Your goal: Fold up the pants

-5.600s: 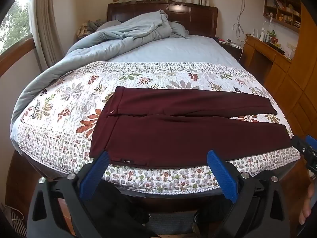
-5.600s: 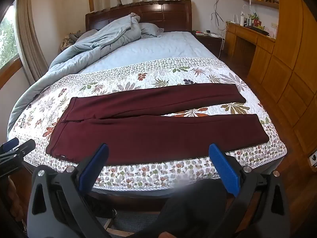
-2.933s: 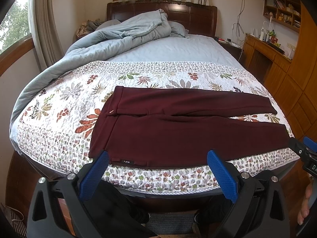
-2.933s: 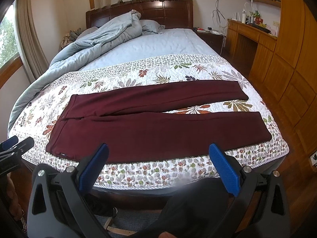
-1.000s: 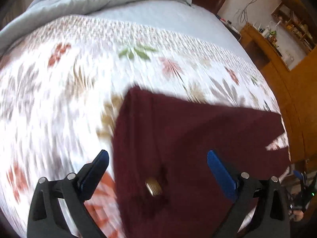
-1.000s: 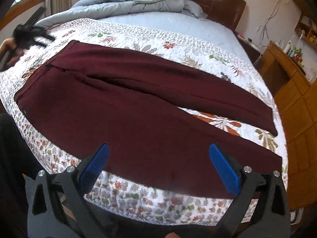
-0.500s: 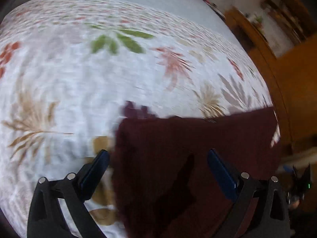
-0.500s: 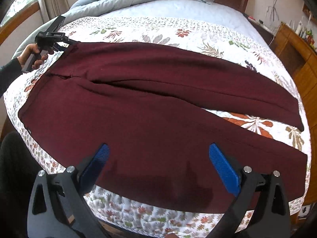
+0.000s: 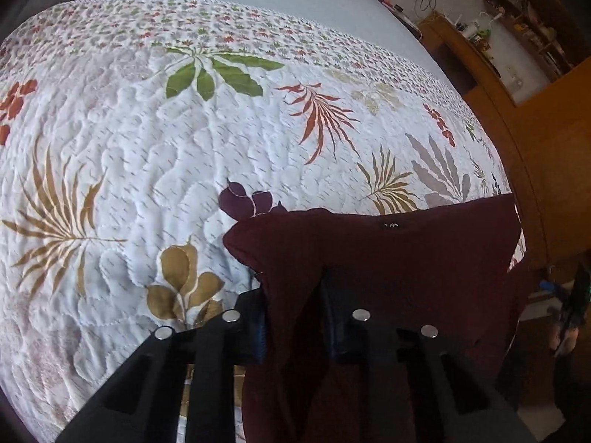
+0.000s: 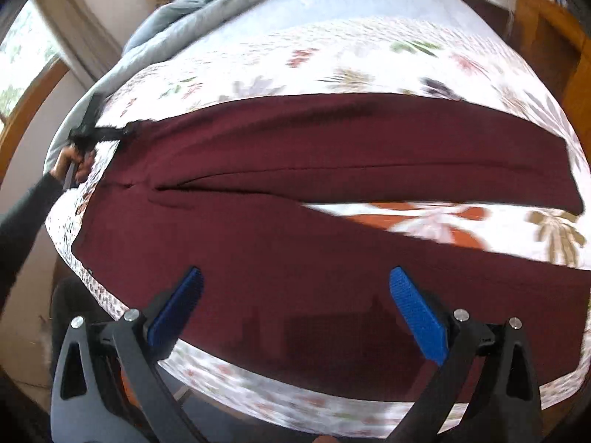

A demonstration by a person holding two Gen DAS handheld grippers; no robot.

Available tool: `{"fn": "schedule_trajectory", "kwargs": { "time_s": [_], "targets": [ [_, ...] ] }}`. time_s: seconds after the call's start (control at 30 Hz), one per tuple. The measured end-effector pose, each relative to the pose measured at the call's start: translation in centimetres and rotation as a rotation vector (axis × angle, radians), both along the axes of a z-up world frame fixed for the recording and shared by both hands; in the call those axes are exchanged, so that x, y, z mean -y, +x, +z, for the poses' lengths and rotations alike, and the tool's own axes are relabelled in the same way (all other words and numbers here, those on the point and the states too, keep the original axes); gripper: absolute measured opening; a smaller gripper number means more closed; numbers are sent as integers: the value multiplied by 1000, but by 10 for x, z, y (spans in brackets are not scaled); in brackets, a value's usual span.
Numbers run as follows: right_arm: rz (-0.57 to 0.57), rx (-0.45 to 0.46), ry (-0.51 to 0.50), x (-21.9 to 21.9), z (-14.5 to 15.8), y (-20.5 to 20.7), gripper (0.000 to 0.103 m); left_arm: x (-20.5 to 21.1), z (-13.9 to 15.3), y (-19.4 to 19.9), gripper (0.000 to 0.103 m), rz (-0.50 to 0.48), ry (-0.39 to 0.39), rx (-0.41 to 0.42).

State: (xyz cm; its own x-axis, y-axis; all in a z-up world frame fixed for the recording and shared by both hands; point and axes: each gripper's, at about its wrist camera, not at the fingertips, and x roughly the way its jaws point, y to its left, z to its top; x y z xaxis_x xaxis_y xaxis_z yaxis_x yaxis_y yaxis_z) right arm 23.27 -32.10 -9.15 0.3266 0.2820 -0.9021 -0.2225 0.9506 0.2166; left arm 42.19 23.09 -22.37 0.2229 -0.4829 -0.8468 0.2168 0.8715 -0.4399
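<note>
One gripper [image 9: 295,310] pinching pants [image 9: 388,258] waistband.

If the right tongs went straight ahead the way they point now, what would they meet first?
Most likely the maroon pants: the open right tongs point over the bed's near edge at the nearer leg, spread on the floral quilt. Nothing shows in between, though height above the fabric is unclear.

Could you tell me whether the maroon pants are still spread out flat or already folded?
Still spread: in the right wrist view the maroon pants lie full length on the floral quilt, legs apart. The left tool only pinches the waistband corner.
</note>
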Motion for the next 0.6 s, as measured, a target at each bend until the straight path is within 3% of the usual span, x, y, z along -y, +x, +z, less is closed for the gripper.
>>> {"fn": "schedule_trajectory", "kwargs": {
  "time_s": [0.07,0.13,0.17,0.2,0.27,0.37,0.43,0.6],
  "targets": [
    [-87,-30,48,65,6,23,97,0,-2,2,21,13,5,1],
    [-175,-41,98,122,12,43,70,0,-5,2,21,33,7,-4],
    [-220,-50,118,151,13,54,50,0,-7,2,21,41,8,-8],
    [-278,-48,134,187,15,67,45,0,-9,3,21,54,6,-14],
    [-345,-48,166,240,15,90,53,-2,-10,3,22,65,5,-20],
    [-404,-45,160,304,6,128,76,0,-10,5,27,74,8,-31],
    [-423,-61,177,336,-7,154,76,2,-10,6,34,79,-2,-42],
    [-376,-90,199,354,-41,194,76,10,-12,9,46,100,9,-50]
  ]
}}
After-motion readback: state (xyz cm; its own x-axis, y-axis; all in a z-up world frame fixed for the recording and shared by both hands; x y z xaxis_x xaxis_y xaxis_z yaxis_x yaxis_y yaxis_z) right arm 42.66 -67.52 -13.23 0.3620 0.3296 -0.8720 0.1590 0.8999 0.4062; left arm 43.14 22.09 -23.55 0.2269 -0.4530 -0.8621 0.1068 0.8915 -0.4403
